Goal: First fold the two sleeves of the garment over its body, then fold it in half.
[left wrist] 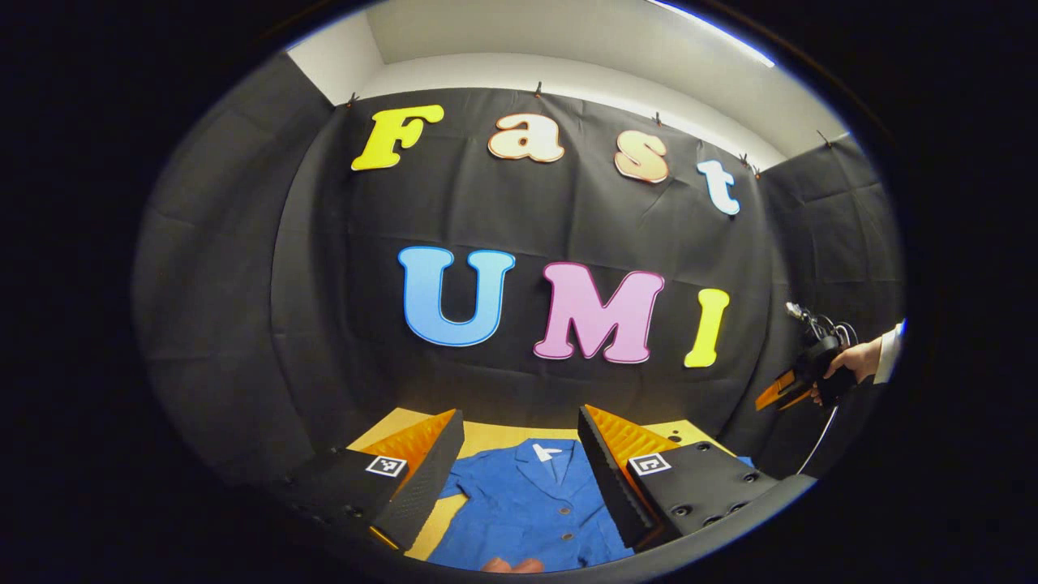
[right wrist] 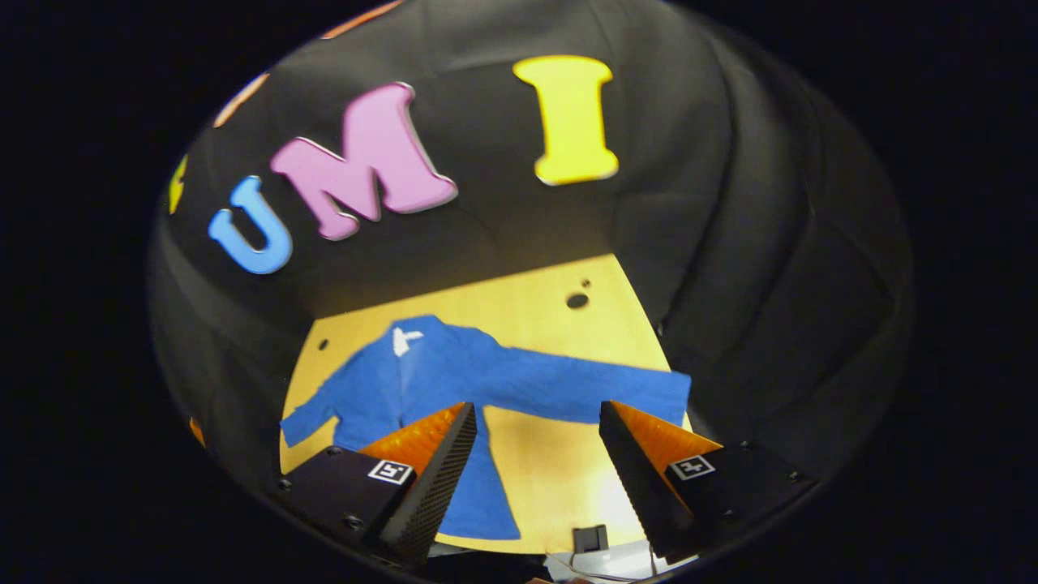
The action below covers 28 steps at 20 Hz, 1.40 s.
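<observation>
1. I see a blue button-front garment [right wrist: 442,373] lying flat and face up on the yellow worktop [right wrist: 551,300].
2. Both its sleeves are spread outward, unfolded; one [right wrist: 592,389] reaches the worktop's edge.

You have one blue garment [right wrist: 454,373] lying on one yellow surface [right wrist: 551,462], its two sleeves [right wrist: 592,389] spread out left and right. You hold two grippers, the left gripper [left wrist: 519,454] and the right gripper [right wrist: 539,446], each with two fingers [right wrist: 438,454] set apart. Two round holes [right wrist: 577,300] sit at the surface's far side.
</observation>
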Available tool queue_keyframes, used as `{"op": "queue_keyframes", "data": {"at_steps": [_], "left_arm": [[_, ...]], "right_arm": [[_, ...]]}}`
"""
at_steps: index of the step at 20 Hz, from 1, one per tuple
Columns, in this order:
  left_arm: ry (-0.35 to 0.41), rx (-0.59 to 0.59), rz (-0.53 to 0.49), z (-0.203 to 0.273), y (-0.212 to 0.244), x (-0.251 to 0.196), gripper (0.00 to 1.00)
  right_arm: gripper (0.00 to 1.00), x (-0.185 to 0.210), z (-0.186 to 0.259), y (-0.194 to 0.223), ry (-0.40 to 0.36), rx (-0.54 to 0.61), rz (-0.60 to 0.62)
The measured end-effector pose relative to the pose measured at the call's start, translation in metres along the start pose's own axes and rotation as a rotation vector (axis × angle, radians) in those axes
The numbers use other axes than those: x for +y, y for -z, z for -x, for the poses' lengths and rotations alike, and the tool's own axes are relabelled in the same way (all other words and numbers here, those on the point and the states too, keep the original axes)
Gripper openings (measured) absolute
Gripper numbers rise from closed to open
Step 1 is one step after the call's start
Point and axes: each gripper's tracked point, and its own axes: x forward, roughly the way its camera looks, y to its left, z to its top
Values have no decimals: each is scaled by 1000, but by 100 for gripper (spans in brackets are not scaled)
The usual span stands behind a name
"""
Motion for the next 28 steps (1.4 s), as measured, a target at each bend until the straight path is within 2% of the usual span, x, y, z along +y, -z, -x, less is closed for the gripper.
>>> {"op": "queue_keyframes", "data": {"at_steps": [2,6,9,11,13,15,18,19,20,21,22,23,24,25,28], "left_arm": [[-31,19,2,-12,5,-3,82],[-76,86,6,-49,19,-14,82],[-104,146,32,-81,31,-30,82],[-121,161,15,-97,32,-41,82],[-119,164,-37,-108,34,-53,82],[-112,165,-92,-117,36,-63,82],[-111,176,-110,-125,35,-73,82],[-109,174,-113,-126,33,-75,82],[-107,172,-122,-126,32,-77,80],[-105,168,-133,-126,31,-76,80],[-100,164,-140,-125,31,-75,80],[-92,165,-145,-124,33,-75,82],[-89,174,-149,-122,35,-74,82],[-89,181,-151,-120,37,-71,81],[-88,186,-150,-110,38,-60,82]], "right_arm": [[98,-39,-43,2,65,79,-69],[99,-119,-113,18,212,259,-69],[100,-157,-153,48,270,408,-69],[100,-177,-178,70,293,489,-60],[100,-189,-196,90,296,550,-71],[99,-194,-209,94,288,558,-85],[96,-207,-221,104,302,578,-61],[96,-205,-226,110,267,595,-82],[98,-208,-236,107,275,567,-103],[81,-209,-226,108,277,585,-119],[96,-209,-225,105,275,573,-115],[97,-210,-226,107,277,583,-108],[84,-206,-226,104,271,573,-101],[100,-199,-229,107,257,568,-94],[32,-186,-232,98,264,534,-68]]}}
